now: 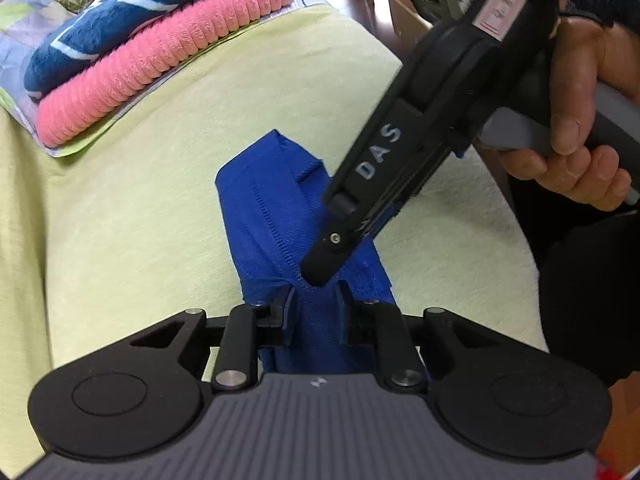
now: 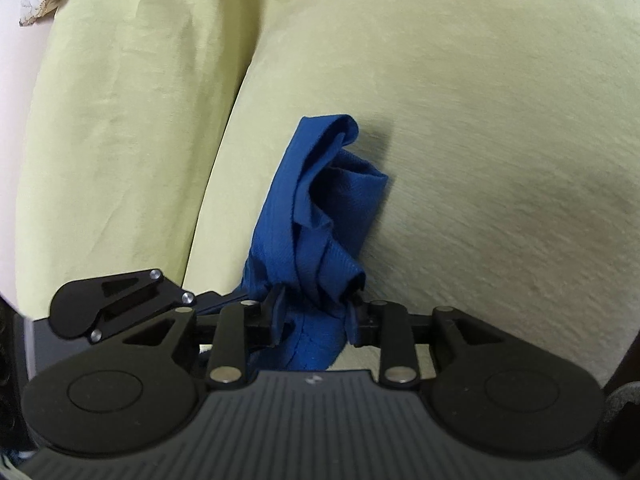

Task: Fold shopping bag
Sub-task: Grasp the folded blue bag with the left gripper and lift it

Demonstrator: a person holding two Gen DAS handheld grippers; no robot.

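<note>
The blue bag (image 1: 276, 216) lies on a green-covered cushion (image 1: 160, 208), already gathered into a narrow, bunched strip rather than a flat sheet, so I judge the folding well along but untidy: loose flaps stick up at the far end in the right wrist view (image 2: 332, 184), and a final neat fold and flattening seem to remain.

The left claw (image 1: 314, 300) has bag cloth between its fingers, parted a little; whether the pads press it I cannot tell. The right claw (image 2: 316, 304) is closed on a thick wad of the bag. In the left wrist view the right claw's tip (image 1: 320, 268) meets the bag just ahead of the left one, so the 2 crowd each other.

A stack of towels (image 1: 140, 48), pink under blue, sits well apart at the cushion's far corner. A seam between cushions (image 2: 236, 120) runs just beside the bag.
</note>
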